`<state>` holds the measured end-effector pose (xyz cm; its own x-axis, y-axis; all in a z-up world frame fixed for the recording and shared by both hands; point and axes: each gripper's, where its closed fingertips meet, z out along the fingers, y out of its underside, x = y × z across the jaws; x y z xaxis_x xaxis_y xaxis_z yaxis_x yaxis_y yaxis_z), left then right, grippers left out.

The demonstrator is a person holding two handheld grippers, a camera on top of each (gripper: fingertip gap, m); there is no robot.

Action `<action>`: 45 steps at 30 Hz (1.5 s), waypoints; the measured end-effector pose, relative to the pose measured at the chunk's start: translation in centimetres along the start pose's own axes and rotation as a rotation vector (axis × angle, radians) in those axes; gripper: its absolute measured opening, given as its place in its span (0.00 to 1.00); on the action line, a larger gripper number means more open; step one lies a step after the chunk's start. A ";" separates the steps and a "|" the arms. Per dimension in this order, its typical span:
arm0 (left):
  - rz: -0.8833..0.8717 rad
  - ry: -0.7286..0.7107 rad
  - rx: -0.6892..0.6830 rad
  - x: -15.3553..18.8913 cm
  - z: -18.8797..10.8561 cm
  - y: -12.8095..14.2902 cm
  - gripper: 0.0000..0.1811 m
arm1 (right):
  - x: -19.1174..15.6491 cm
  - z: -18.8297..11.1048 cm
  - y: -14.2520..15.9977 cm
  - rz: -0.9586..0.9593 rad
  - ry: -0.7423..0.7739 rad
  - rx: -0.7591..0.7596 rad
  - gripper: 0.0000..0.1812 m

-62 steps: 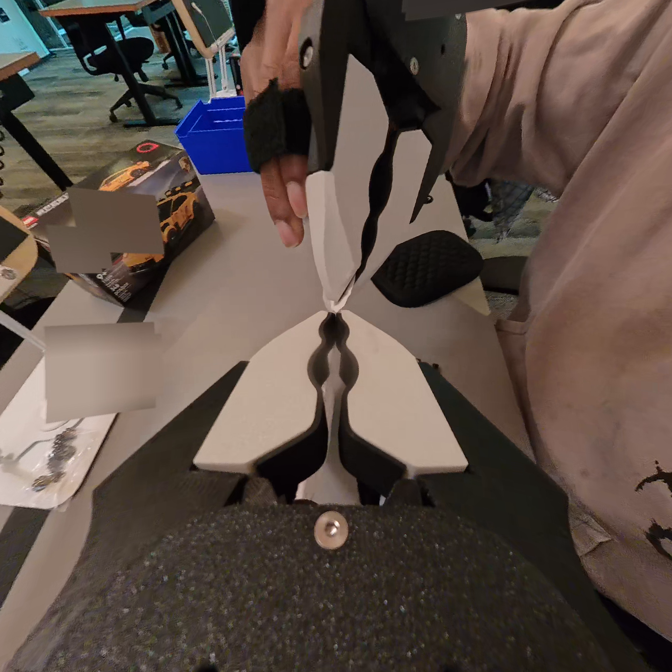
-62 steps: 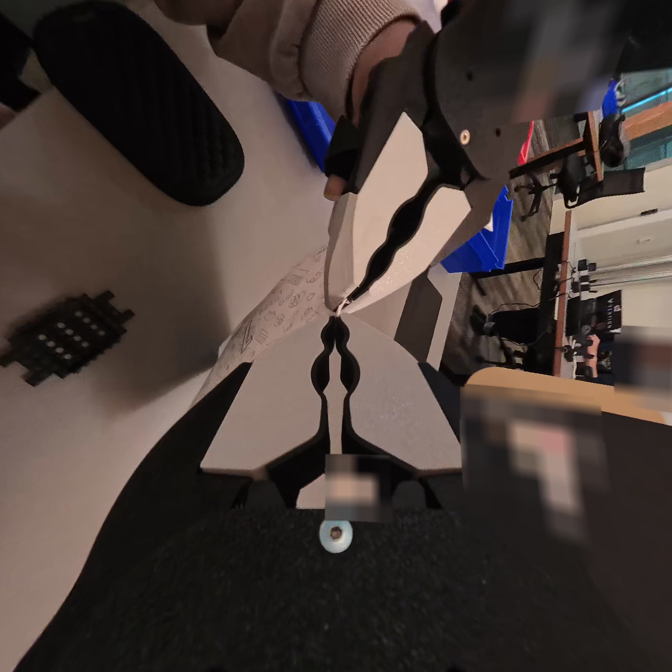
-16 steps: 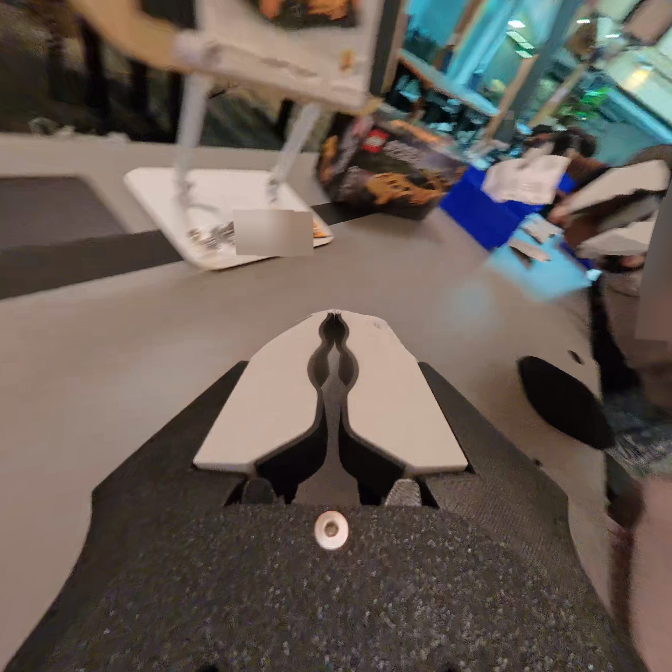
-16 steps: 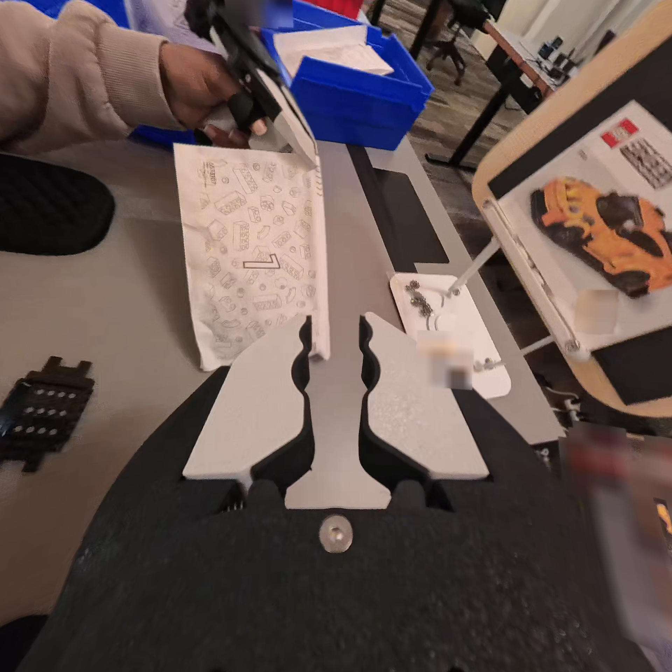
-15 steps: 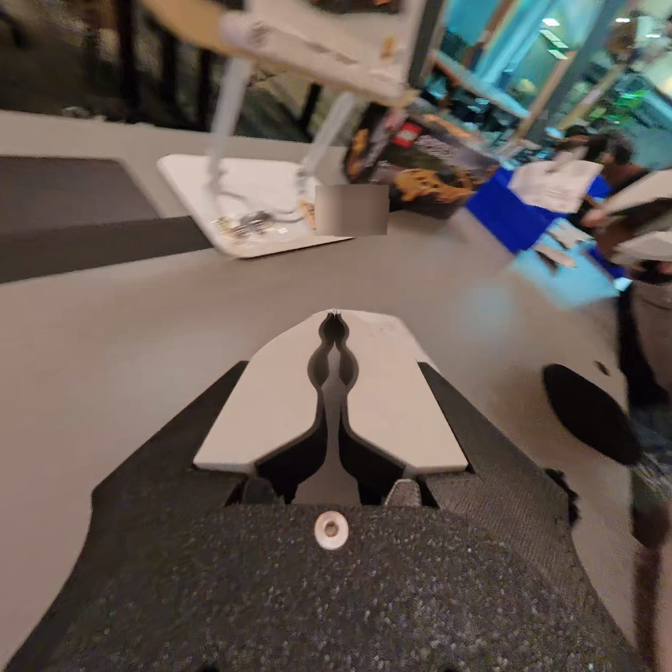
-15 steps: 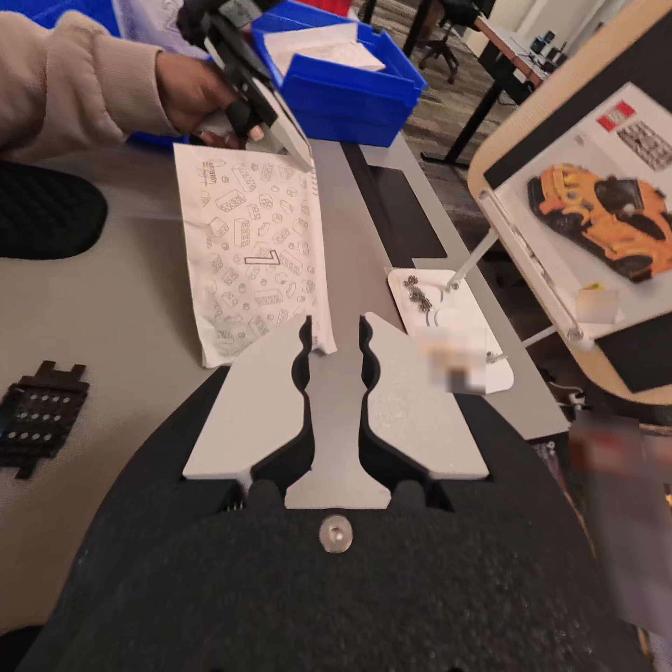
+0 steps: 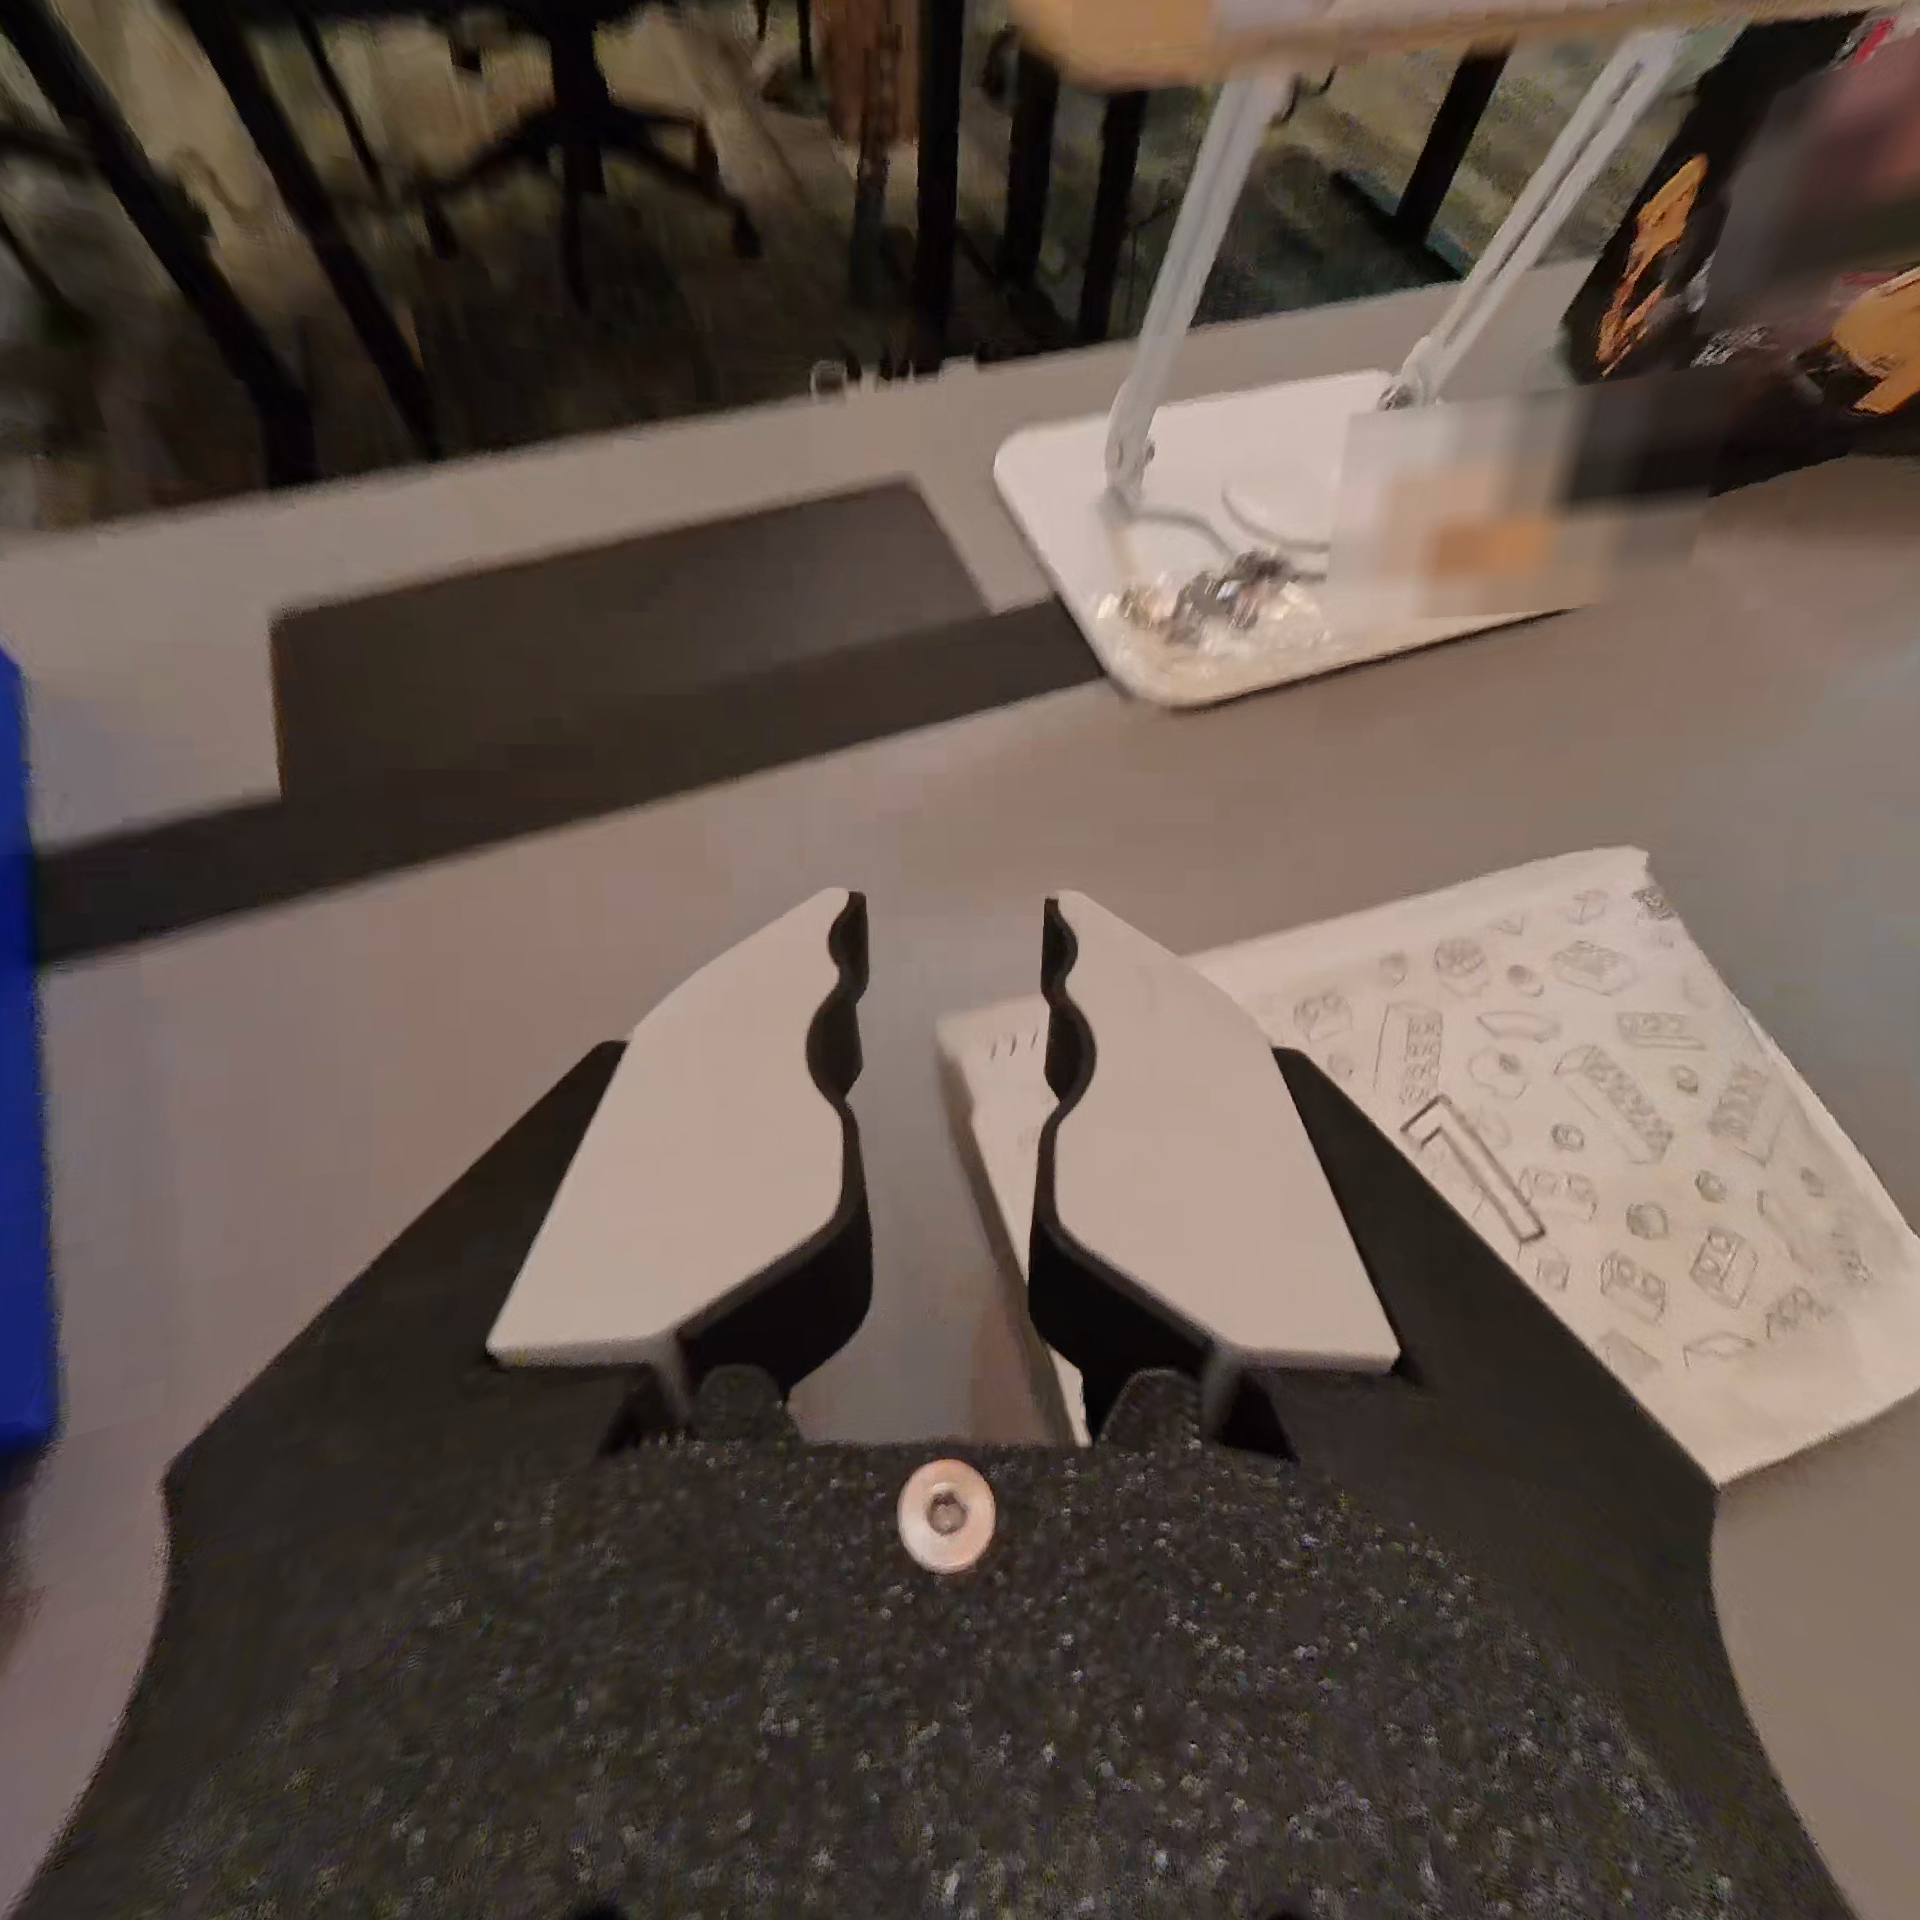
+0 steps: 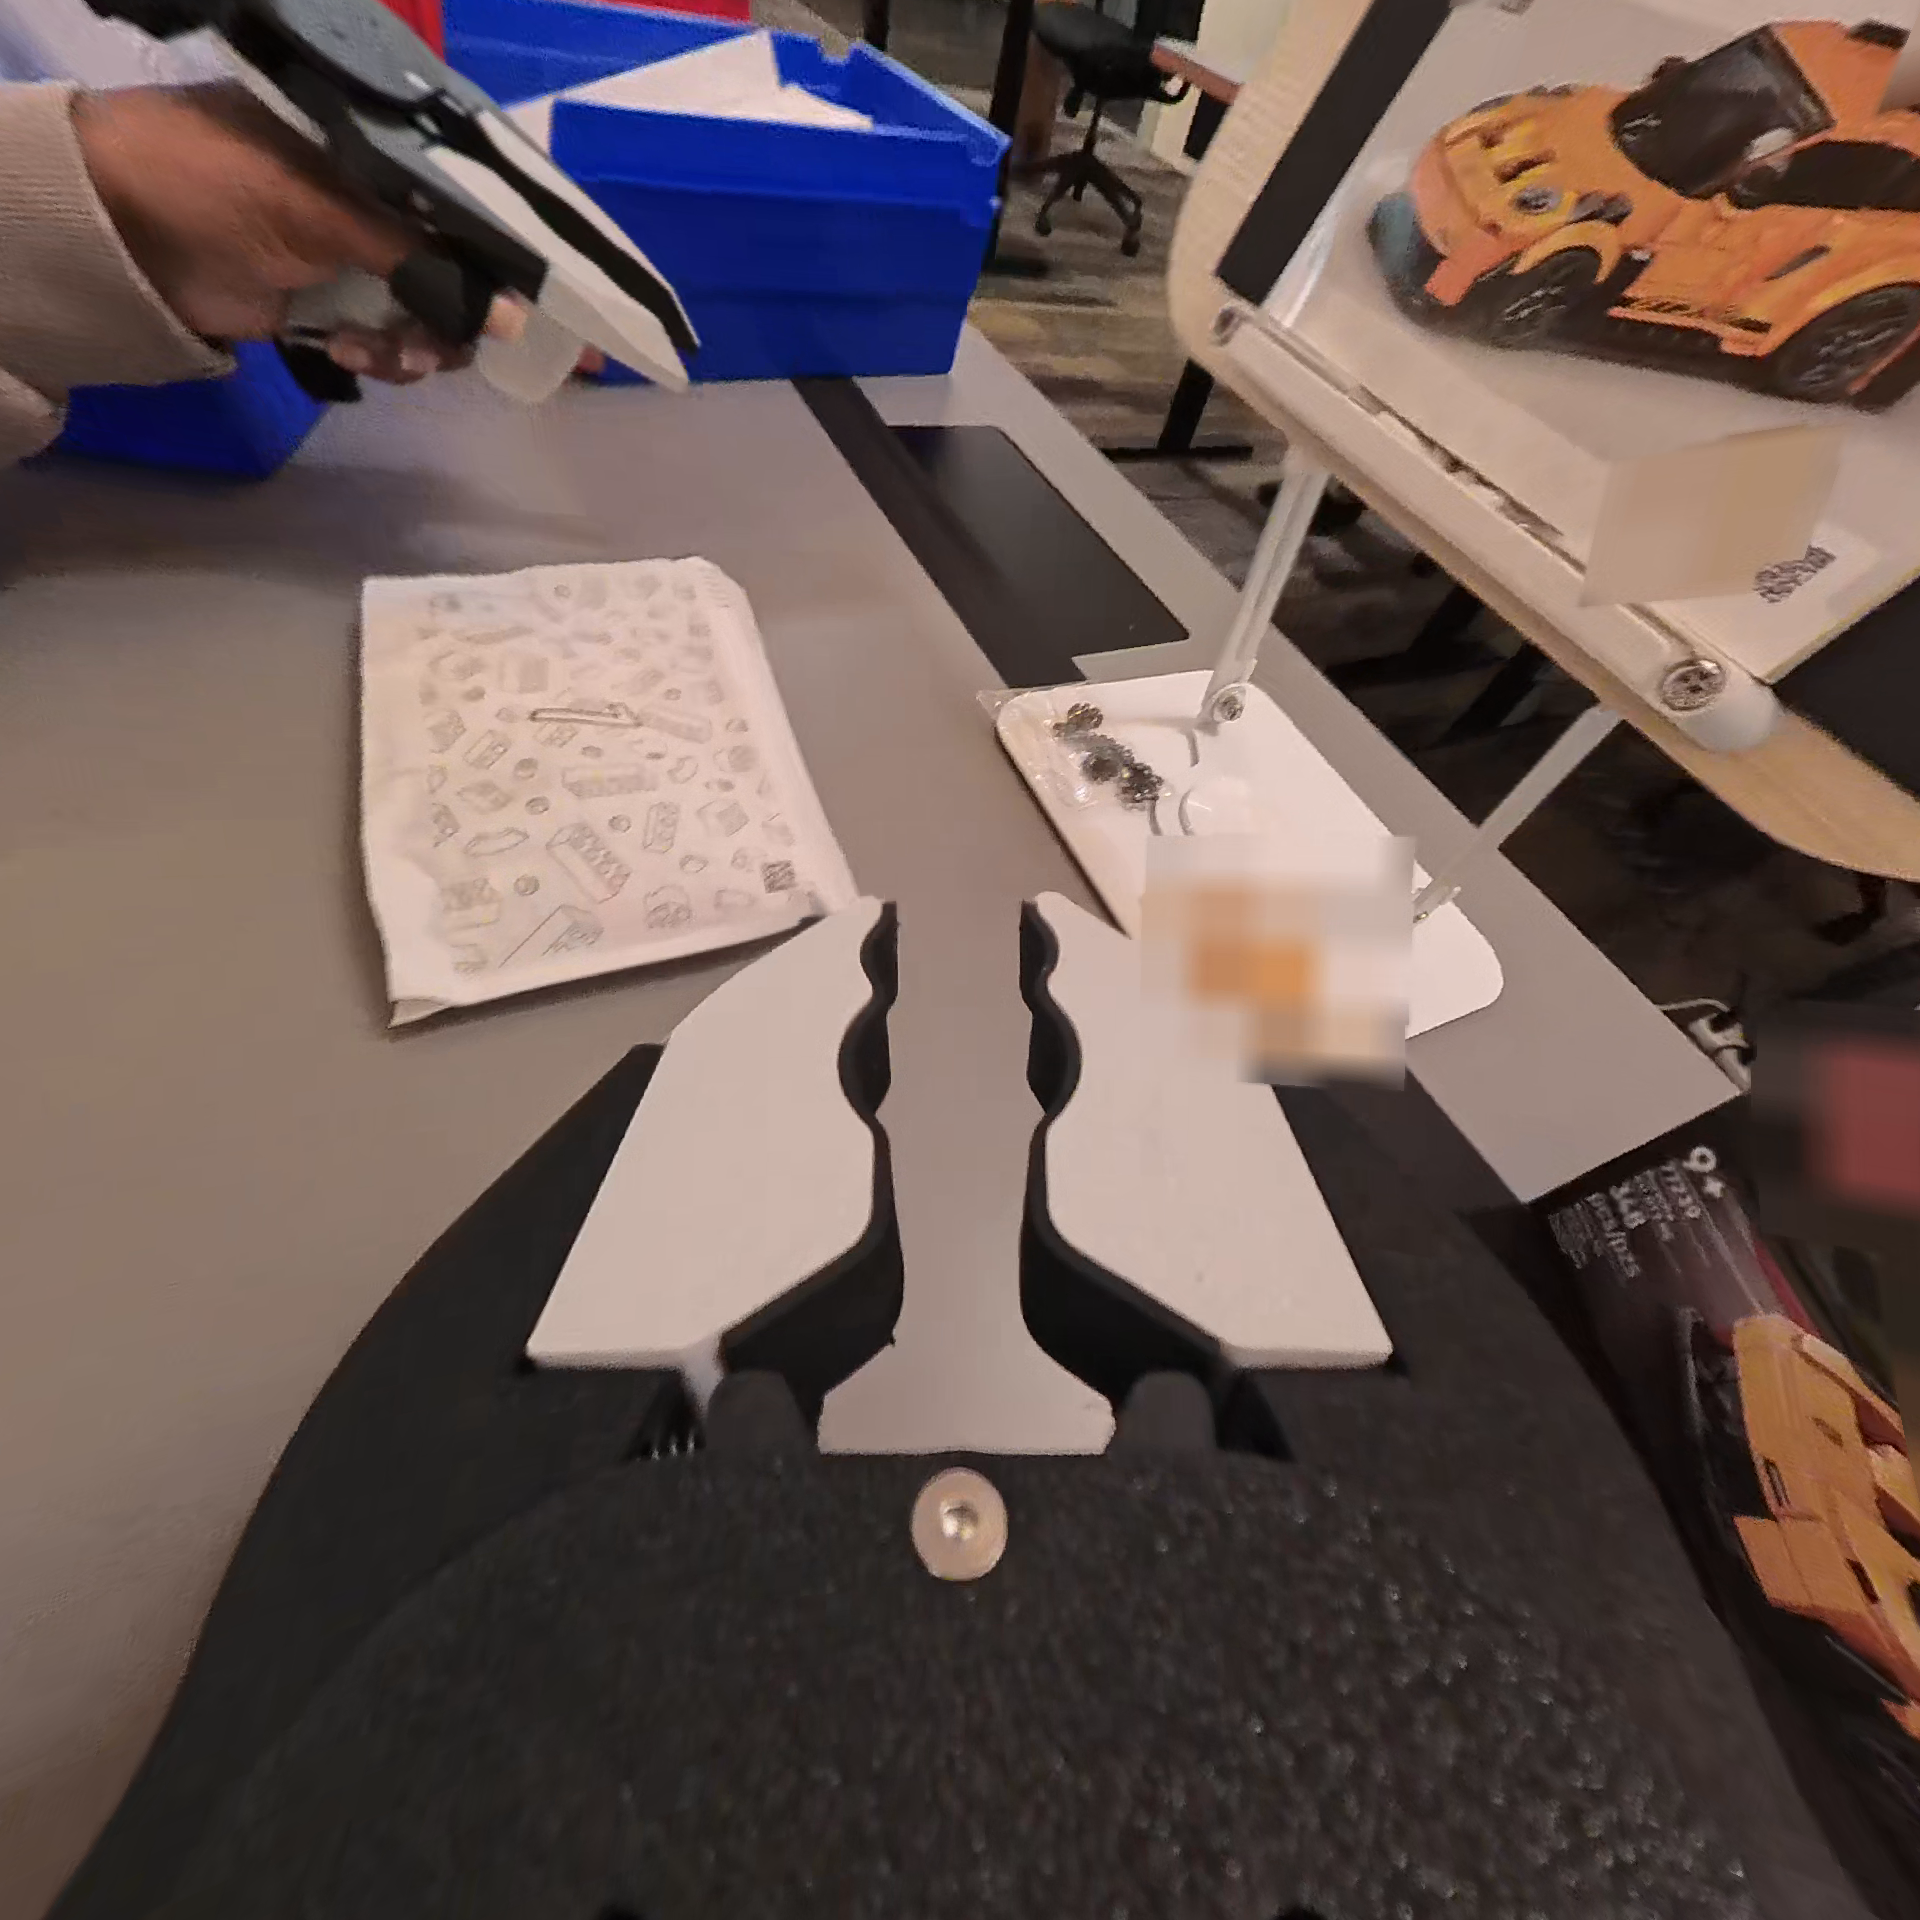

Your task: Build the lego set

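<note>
Both the left tool and right tool gape empty above the grey counter, where the white printed paper parts bag lies flat and apparently unopened, so opening it likely comes next.

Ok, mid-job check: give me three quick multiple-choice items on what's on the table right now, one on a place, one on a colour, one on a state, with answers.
1. Where does the white paper bag lie?
A. flat on the grey table
B. inside the blue bin
C. on the stand's white base

2. What colour is the bin at the far end of the table?
A. red
B. blue
C. green

3. How are the right tongs?
A. shut on the bag
B. shut on nothing
C. open and empty

Answers:
1 A, the bag lies flat on bare table, apart from the bin and the white base.
2 B, its walls are plainly blue.
3 C, a clear gap shows table between the fingers; the left tongs are likewise open.
</note>
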<state>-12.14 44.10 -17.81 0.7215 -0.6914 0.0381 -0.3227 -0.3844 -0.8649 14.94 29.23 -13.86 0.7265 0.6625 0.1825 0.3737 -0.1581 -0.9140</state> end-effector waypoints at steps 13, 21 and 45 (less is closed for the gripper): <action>0.222 0.083 0.389 11.7 0.8 -12.5 0.22 | 7.9 1.2 -6.1 0.114 0.217 0.198 0.12; 0.278 0.068 0.465 14.9 0.7 -13.7 0.24 | 10.1 0.7 -7.5 0.010 0.464 0.164 0.18; 0.190 0.035 0.374 8.9 12.6 -19.6 0.29 | 21.3 5.1 -12.9 -0.122 0.627 0.272 0.26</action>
<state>8.33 53.22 -6.81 0.6468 -0.7517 -0.1285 -0.1987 -0.0034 -0.9801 22.62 49.08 -0.02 0.9152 0.1030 0.3896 0.3753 0.1338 -0.9172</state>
